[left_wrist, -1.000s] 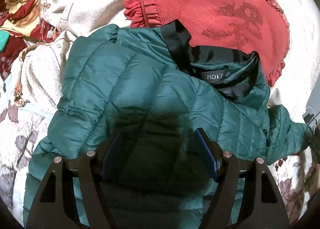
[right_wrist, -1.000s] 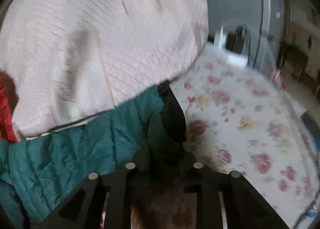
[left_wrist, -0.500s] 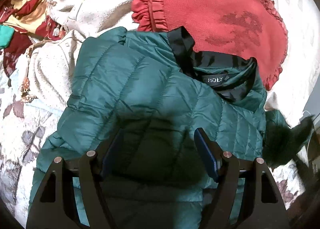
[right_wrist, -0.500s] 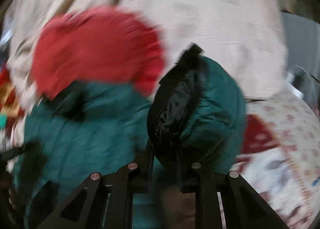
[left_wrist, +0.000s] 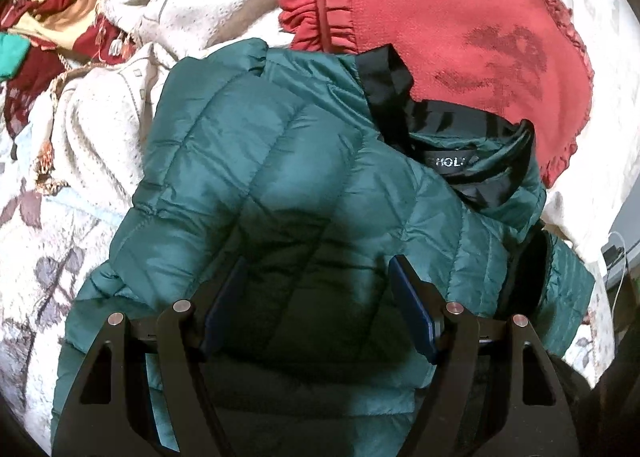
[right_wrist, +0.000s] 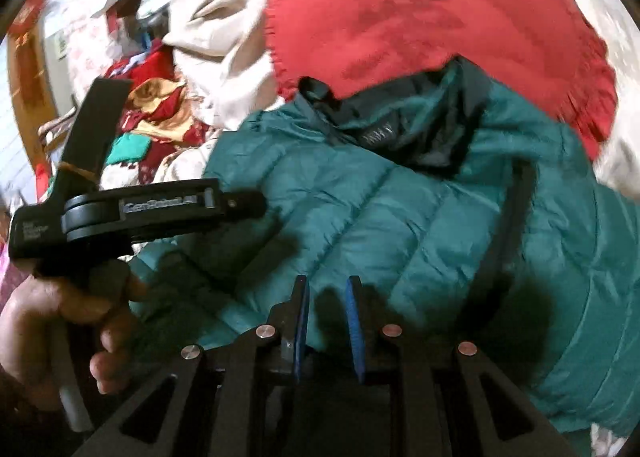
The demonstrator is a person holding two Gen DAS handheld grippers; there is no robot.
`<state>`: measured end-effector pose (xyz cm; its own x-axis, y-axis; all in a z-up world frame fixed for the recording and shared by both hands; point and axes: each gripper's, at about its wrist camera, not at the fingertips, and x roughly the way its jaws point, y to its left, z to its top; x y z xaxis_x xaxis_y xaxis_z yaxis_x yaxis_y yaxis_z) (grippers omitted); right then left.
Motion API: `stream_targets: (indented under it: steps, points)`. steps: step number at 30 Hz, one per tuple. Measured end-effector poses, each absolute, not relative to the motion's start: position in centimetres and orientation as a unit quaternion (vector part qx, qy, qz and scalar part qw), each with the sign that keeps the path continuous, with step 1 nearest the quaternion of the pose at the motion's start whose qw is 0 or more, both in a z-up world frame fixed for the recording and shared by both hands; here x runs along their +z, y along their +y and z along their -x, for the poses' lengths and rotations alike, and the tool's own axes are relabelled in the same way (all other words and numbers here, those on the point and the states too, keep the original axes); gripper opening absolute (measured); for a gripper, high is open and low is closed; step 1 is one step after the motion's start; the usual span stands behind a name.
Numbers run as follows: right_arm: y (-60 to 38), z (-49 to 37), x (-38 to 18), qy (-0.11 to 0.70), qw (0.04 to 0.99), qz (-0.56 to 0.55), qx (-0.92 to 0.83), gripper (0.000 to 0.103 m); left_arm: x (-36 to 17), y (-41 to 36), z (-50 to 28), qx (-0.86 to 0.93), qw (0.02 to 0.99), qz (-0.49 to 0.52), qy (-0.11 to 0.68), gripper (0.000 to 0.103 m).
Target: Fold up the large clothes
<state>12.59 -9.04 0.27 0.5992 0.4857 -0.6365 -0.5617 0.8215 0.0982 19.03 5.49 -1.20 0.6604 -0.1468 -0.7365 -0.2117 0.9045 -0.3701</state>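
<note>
Green quilted jacket [left_wrist: 280,177], judged mid-fold: left gripper [left_wrist: 316,269] jaws apart above it, right gripper [right_wrist: 326,285] closed; next, grip an edge.

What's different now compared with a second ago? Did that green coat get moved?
Yes. The right gripper, jaws nearly shut on the sleeve, swung it from out over the flowered bedspread across onto the green puffer jacket. Unchanged: the left gripper hangs open over the jacket's body, and the red cushion lies behind the collar.
</note>
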Motion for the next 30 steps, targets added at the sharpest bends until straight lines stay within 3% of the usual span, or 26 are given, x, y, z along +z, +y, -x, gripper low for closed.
stream_targets:
  steps: [5, 10, 11, 12, 14, 18, 19, 20, 21, 24, 30]
  points:
    - [-11.7, -11.7, 2.3, 0.328, 0.908, 0.045, 0.255, 0.019, -0.7, 4.2, -19.1, -0.014, 0.887, 0.214, 0.408, 0.073]
    - [-15.5, -9.3, 4.4, 0.305, 0.936, 0.078, 0.159, 0.066, -0.4, 2.3, -19.2, -0.052, 0.889, 0.201, 0.408, 0.073]
    - [-16.0, -8.9, 4.8, 0.283, 0.945, 0.1, 0.133, 0.084, -0.5, 2.1, -19.2, -0.054, 0.889, 0.2, 0.409, 0.073]
    - [-16.2, -8.7, 4.9, 0.269, 0.949, 0.115, 0.119, 0.091, -0.7, 1.9, -19.2, -0.056, 0.888, 0.2, 0.41, 0.073]
    - [-15.8, -9.3, 4.4, 0.261, 0.945, 0.164, 0.11, 0.091, -0.7, 1.8, -19.2, -0.056, 0.887, 0.199, 0.414, 0.073]
    - [-15.6, -13.3, 0.6, 0.341, 0.911, 0.22, 0.076, 0.091, -0.9, 2.6, -19.3, -0.045, 0.886, 0.206, 0.414, 0.073]
    - [-16.1, -14.4, -0.5, 0.372, 0.902, 0.206, 0.07, 0.091, -1.0, 2.9, -19.3, -0.041, 0.885, 0.209, 0.415, 0.074]
    - [-16.8, -15.1, -1.0, 0.39, 0.899, 0.185, 0.077, 0.077, -1.1, 3.1, -19.4, -0.036, 0.884, 0.211, 0.416, 0.073]
    - [-17.1, -15.1, -0.9, 0.39, 0.9, 0.173, 0.083, 0.046, -1.2, 3.4, -19.4, -0.03, 0.883, 0.212, 0.417, 0.073]
    - [-17.6, -15.1, 0.4, 0.389, 0.906, 0.133, 0.103, 0.019, -1.2, 4.3, -19.1, -0.017, 0.883, 0.218, 0.414, 0.073]
    - [-15.1, -12.4, 4.3, 0.312, 0.931, 0.09, 0.168, 0.017, -0.2, 6.5, -18.1, 0.01, 0.891, 0.248, 0.379, 0.073]
